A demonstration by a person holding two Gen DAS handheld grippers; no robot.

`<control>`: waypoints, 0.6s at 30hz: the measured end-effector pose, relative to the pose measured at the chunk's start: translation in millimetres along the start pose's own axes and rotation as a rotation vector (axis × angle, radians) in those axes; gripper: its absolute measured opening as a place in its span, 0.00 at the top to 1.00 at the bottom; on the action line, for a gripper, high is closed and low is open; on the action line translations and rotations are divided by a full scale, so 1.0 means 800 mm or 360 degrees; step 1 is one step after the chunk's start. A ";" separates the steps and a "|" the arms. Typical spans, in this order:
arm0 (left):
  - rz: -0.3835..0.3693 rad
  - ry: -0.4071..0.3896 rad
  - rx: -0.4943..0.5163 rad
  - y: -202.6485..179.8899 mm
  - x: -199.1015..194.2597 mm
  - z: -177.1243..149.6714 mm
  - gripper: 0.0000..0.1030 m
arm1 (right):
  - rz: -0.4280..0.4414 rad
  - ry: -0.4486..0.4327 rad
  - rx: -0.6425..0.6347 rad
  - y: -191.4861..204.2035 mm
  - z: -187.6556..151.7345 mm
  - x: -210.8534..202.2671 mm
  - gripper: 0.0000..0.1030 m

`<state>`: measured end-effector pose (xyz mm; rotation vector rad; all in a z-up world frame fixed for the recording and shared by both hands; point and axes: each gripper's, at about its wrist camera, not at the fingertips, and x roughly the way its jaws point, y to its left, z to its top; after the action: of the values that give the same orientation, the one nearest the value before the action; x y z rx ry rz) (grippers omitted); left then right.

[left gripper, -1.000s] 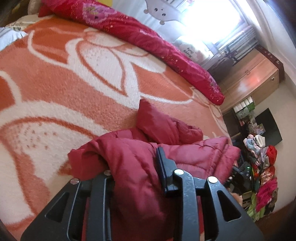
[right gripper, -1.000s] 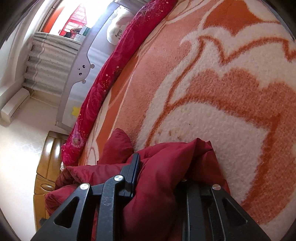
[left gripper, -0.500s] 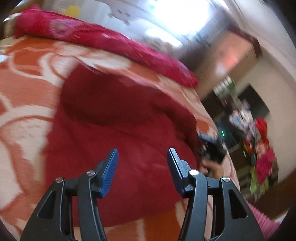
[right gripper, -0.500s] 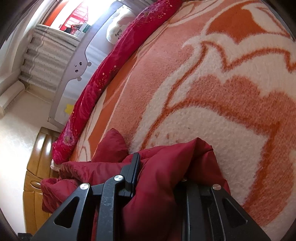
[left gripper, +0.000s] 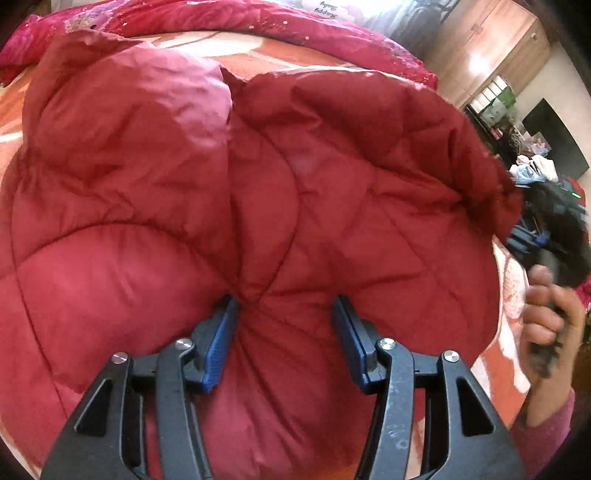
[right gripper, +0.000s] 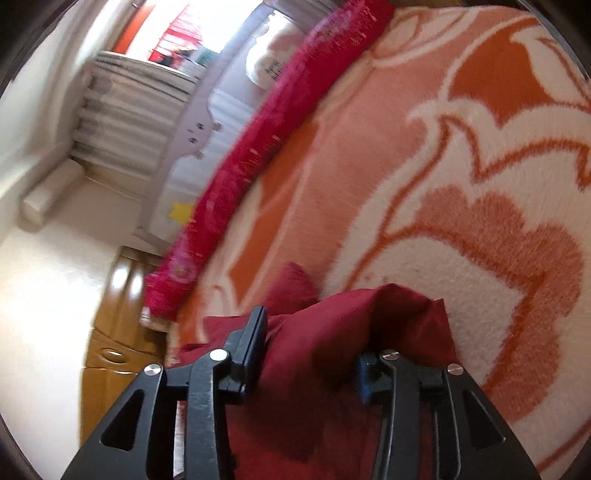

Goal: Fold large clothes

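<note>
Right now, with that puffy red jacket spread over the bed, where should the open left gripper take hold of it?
I'd pinch the raised pucker where the quilt seams meet, just ahead of the left gripper. The red jacket lies mostly flat and slick, so that ridge is what the open fingers could close on, pushing straight forward and down. The right gripper holds another bunch.

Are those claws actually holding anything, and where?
The right gripper clamps a bunched edge of the red jacket. The left gripper is open, holding nothing.

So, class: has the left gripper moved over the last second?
Yes. The left gripper let go and now hovers open over the spread red quilted jacket, closer to the rolled pink blanket at the bed's far edge than before.
</note>
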<state>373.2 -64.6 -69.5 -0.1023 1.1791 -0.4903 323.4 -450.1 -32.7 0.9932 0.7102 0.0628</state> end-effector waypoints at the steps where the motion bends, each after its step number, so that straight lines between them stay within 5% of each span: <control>1: 0.0008 -0.0004 0.0001 0.001 0.001 0.002 0.49 | 0.0038 -0.0049 -0.0016 0.007 -0.003 -0.020 0.51; 4: 0.0040 -0.0022 0.0005 0.001 0.003 0.001 0.49 | 0.0021 -0.0120 -0.0229 0.036 -0.022 -0.048 0.45; 11: 0.0070 -0.0004 0.0005 -0.015 0.007 0.001 0.48 | -0.0390 0.0194 -0.0972 0.093 -0.101 0.038 0.45; 15: 0.0053 0.0005 0.0026 -0.014 0.006 0.010 0.50 | -0.0612 0.0321 -0.1124 0.084 -0.116 0.095 0.44; 18: 0.0045 -0.0054 -0.0004 0.007 -0.015 0.015 0.53 | -0.0628 0.0350 -0.1033 0.066 -0.106 0.114 0.43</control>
<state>382.2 -56.9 -56.6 -0.0954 1.1468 -0.4607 359.6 -324.7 -67.9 0.2177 0.9939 0.0527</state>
